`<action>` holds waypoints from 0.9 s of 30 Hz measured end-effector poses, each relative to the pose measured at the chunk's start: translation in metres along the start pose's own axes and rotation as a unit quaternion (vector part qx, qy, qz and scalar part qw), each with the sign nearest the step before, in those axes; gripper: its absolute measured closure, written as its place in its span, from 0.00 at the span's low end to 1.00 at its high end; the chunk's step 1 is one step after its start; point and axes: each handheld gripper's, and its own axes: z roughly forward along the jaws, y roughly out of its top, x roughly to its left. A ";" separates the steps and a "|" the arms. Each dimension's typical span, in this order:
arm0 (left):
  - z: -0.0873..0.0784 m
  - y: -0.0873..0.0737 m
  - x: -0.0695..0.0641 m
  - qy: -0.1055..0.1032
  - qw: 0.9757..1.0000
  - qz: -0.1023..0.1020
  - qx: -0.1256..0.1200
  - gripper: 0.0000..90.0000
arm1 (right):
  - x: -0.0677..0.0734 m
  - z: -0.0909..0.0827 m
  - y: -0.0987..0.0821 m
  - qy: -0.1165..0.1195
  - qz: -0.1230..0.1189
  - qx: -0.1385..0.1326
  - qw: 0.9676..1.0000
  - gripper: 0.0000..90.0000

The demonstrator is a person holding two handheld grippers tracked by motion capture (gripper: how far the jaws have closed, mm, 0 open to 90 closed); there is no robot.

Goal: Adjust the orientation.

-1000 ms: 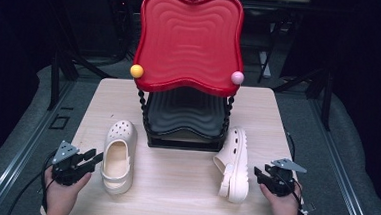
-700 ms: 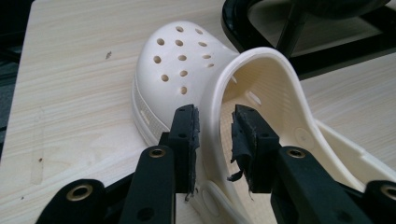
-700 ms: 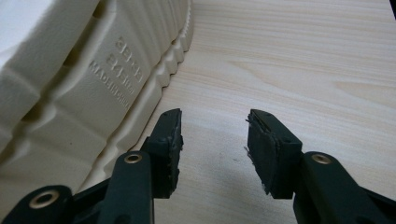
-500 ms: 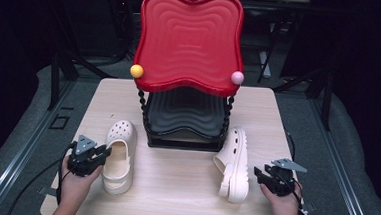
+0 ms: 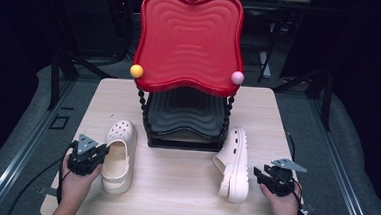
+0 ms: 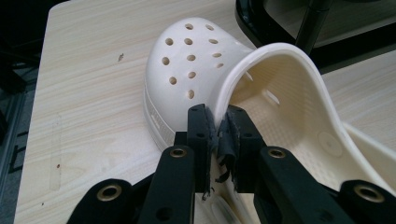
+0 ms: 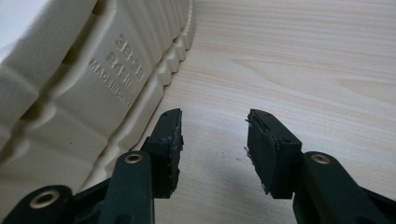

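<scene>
Left clog (image 5: 119,158): long axis toward the rack (image 5: 185,112), left gripper (image 6: 218,128) just closed, clamped on its side rim; right gripper (image 7: 214,140) apart beside the other clog (image 5: 235,163).

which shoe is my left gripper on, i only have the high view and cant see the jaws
Observer: The left gripper pinches the side rim of the upright clog; its jaws have just been closing.
Operator: and the right one, holding anything
Observer: No, the right gripper is open over bare table, nothing between its pads.
Operator: how close is the other shoe
Observer: The tipped clog lies on its side just beside one jaw, sole toward the camera, not touching.
</scene>
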 end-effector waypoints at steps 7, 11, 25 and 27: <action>-0.010 0.000 -0.002 -0.005 1.000 0.006 0.000 0.91 | -0.001 0.000 0.000 0.000 0.005 0.001 1.000 0.61; -0.021 -0.002 -0.006 -0.015 1.000 0.010 -0.002 0.92 | -0.001 0.000 -0.001 -0.001 0.009 0.000 1.000 0.61; -0.045 -0.008 -0.038 -0.060 0.998 0.013 -0.008 0.92 | -0.001 0.001 -0.002 0.001 0.015 0.001 1.000 0.61; -0.047 -0.009 -0.044 -0.069 0.997 0.014 -0.009 0.92 | -0.001 0.001 -0.002 0.003 0.021 -0.004 1.000 0.61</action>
